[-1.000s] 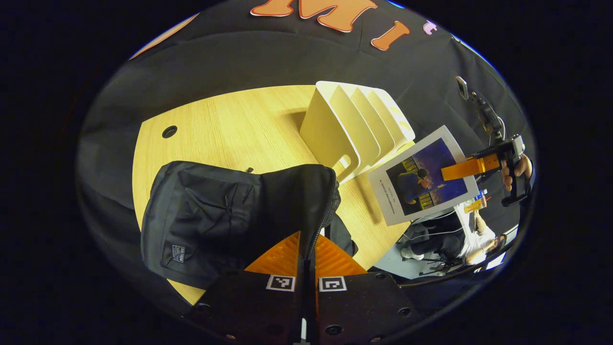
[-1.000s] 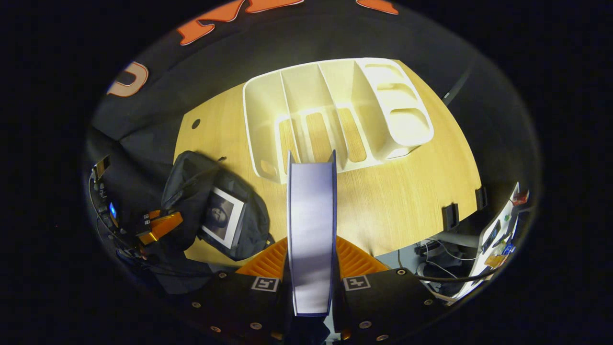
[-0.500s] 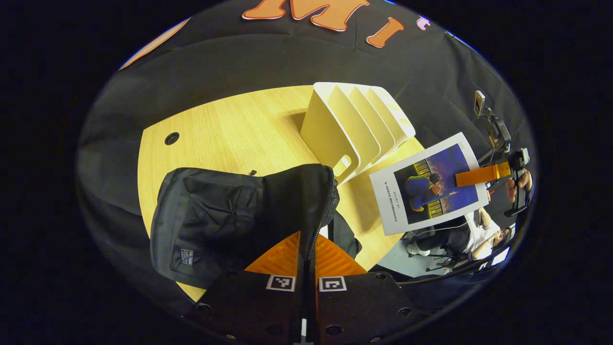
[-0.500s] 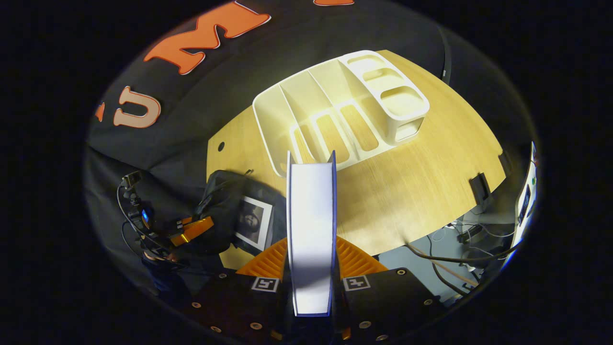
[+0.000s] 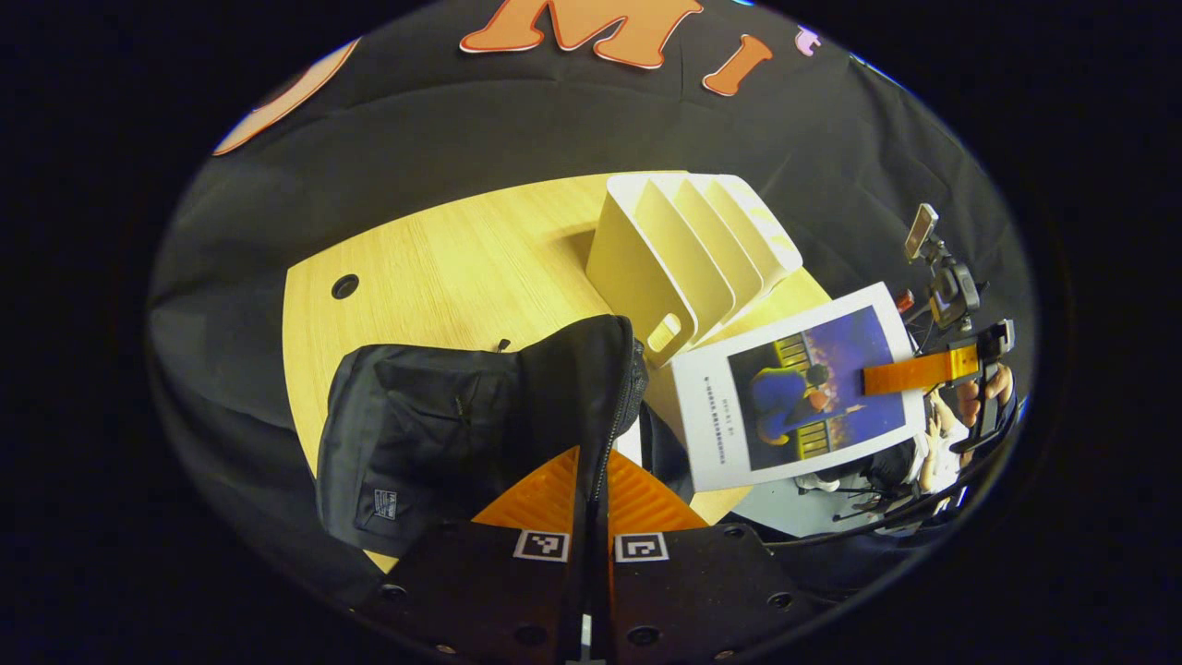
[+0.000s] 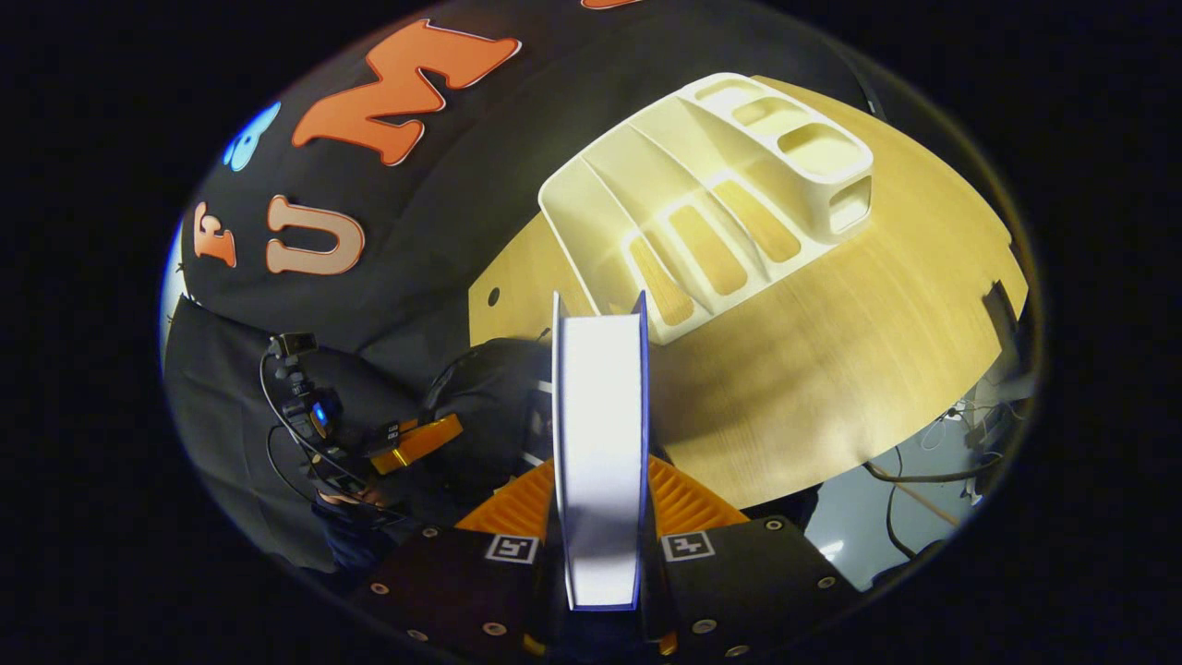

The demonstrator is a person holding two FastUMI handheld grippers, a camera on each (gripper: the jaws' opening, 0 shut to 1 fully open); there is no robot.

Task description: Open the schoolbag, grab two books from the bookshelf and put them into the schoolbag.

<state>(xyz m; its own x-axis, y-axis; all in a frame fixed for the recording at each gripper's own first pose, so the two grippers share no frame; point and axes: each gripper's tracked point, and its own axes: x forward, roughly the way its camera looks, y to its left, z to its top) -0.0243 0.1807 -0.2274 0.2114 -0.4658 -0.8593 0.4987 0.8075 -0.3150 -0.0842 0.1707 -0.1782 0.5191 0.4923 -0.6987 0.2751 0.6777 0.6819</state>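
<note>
The black schoolbag [image 5: 434, 434] lies on the wooden table [image 5: 462, 268]. My left gripper [image 5: 591, 459] is shut on its zipper rim and holds the flap up. The white bookshelf [image 5: 688, 245] stands behind the bag with bare slots. To the right a book [image 5: 794, 392] with a blue picture cover hangs above the table edge, close to the bag's mouth. In the right gripper view my right gripper [image 6: 600, 466] is shut on that book [image 6: 600, 416], seen edge-on. The schoolbag [image 6: 489, 406] sits just left of it, with the left gripper [image 6: 416, 441] beside it.
A round cable hole [image 5: 344, 285] marks the table's far left. The bookshelf [image 6: 711, 203] has a block of cup holes at its right end. A camera rig [image 5: 942, 277] stands off the table's right. Cables [image 6: 914, 476] lie on the floor below the front edge.
My right gripper has carried the book leftward, from in front of the bookshelf to near the bag's mouth. The left gripper keeps its hold on the bag's rim.
</note>
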